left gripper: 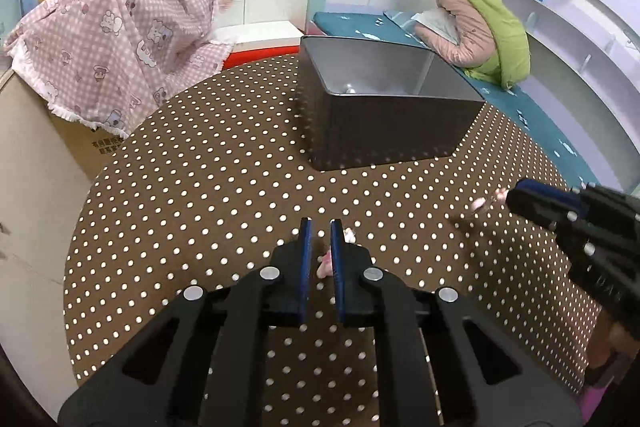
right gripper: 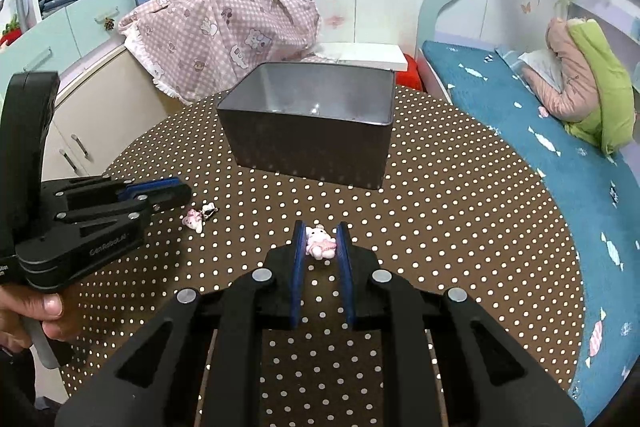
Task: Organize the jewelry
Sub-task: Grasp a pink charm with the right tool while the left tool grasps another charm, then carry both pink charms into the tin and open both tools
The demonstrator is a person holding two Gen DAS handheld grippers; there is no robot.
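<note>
The right gripper [right gripper: 320, 227] has its fingers clamped on a small pink charm [right gripper: 319, 242]; the charm sits between the two blue pads close to the tips, touching both, and it casts a shadow on the dotted brown surface [right gripper: 440, 227] below, so it hangs a little above it; in the left wrist view the same charm sticks out from the tips of this gripper. The left gripper [left gripper: 319, 225] has its fingers together with only a thin slit between the pads; a second pink charm [right gripper: 193, 220] with a small metal clasp is just below and beside these tips; in the left wrist view a part of it shows through the slit and past the right finger; I cannot tell if the fingers pinch any piece of it. The dark metal box [right gripper: 308, 147] stands open on the surface, behind both grippers and apart from them.
</note>
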